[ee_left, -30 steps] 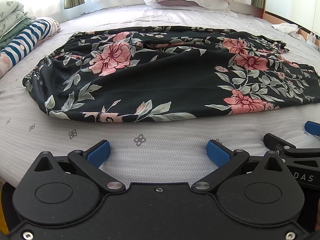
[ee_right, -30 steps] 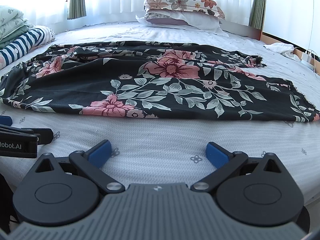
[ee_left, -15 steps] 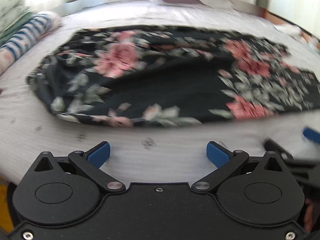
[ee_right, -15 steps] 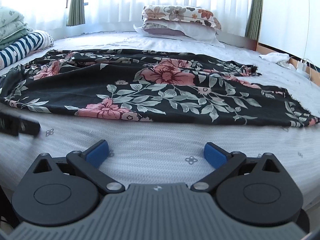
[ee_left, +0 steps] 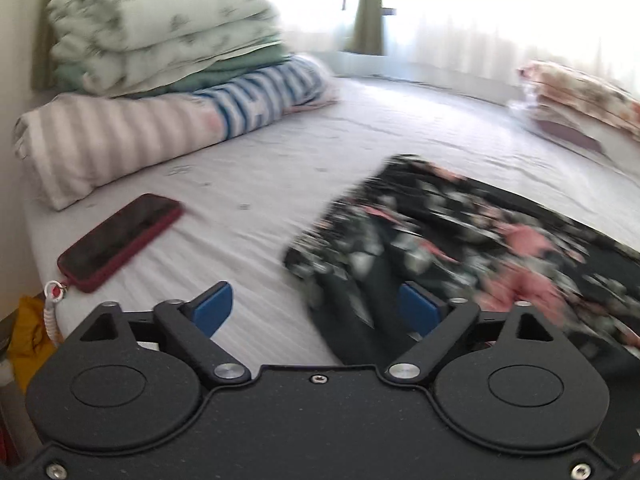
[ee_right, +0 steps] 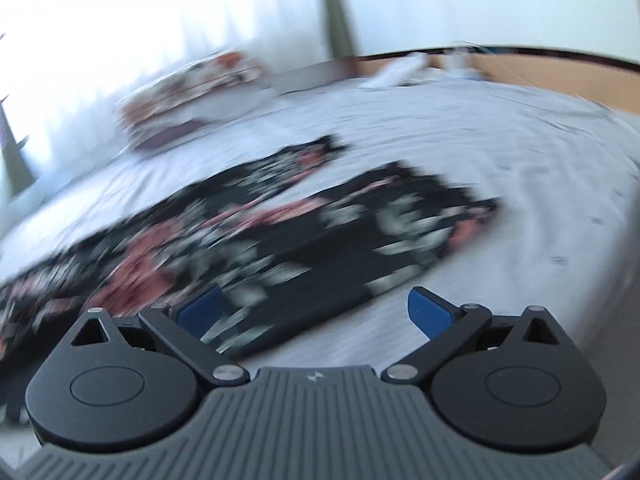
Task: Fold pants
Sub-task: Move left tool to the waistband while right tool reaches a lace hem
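Daylight floods in through the window [ee_left: 480,8] at the top, blown out white. Both fisheye views are motion-blurred, the right one worse, and curve at the edges.

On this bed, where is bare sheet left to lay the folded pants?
Bare sheet lies between the red phone and the floral pants, and beyond the pants toward the pillows. The left edge is crowded with stacked bedding.

The left claw [ee_left: 318,312] is closing, and one blurry end of the black flowery pants [ee_left: 460,232] is lying between its blue pads [ee_left: 212,310]. A red phone [ee_left: 120,240] is lying on the bed [ee_left: 360,128], beside a pile of folded blankets [ee_left: 160,28].
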